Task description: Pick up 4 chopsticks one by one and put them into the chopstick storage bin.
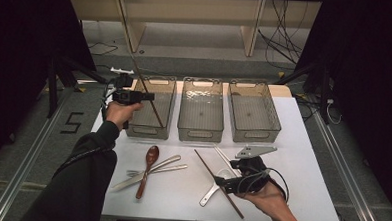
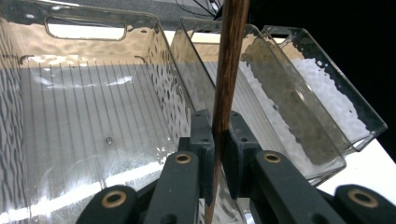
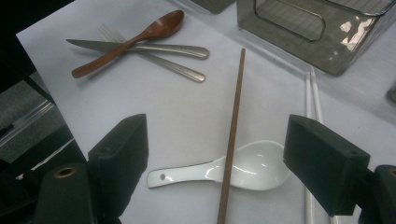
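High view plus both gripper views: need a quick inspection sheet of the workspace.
Surface: white table, clean.
Job's things: brown chopstick tilted over left bin; second chopstick lies across white spoon.
Clutter: wooden spoon, knife, fork, pale chopsticks; middle bin, right bin.
Grippers: left tool shut on chopstick; right tool open above the spoon.
Cables: loose on floor.
Surroundings: wooden frame, dark curtains.
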`<state>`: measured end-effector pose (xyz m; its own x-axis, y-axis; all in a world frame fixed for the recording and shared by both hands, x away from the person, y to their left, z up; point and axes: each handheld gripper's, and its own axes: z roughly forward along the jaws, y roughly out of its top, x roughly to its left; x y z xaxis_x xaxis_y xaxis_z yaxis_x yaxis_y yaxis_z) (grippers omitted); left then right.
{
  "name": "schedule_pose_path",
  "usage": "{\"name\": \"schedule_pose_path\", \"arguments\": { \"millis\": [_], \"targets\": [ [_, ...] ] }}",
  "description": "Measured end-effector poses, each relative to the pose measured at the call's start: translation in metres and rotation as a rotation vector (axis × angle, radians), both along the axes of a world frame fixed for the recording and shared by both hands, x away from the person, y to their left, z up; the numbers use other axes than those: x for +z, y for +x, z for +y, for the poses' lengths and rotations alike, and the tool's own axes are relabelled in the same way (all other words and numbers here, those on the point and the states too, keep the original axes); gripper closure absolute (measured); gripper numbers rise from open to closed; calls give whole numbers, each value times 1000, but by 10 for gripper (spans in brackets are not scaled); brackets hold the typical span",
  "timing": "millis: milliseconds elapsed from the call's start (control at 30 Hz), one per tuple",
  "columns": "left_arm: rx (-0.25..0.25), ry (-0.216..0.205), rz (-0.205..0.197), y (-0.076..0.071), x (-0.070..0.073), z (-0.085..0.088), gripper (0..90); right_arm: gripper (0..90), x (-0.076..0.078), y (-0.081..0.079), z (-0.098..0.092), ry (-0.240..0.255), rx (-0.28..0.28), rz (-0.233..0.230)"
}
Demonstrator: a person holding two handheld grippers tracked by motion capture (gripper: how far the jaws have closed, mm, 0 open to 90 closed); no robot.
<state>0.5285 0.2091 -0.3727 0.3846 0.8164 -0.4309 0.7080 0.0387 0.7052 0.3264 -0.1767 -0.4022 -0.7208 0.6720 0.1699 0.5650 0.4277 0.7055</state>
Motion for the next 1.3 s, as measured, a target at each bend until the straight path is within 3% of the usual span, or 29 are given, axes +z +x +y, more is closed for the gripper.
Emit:
{"name": "schedule_pose_path", "arguments": {
  "millis": [433, 800, 967, 1100, 1300],
  "targets": [
    [0, 24, 35, 3, -16, -3, 822, 230, 0, 0, 0, 1, 1, 2],
    [1, 29, 48, 5, -21, -5, 811, 230, 0, 0, 1, 2, 4, 3],
    [6, 49, 49, 8, -21, -9, 682, 231, 0, 0, 1, 2, 7, 4],
    [-2, 100, 72, 10, -21, -14, 464, 231, 0, 0, 1, 1, 11, 3],
    [11, 106, 96, 14, -26, -14, 389, 232, 0, -1, 1, -1, 13, 4]
  ]
}}
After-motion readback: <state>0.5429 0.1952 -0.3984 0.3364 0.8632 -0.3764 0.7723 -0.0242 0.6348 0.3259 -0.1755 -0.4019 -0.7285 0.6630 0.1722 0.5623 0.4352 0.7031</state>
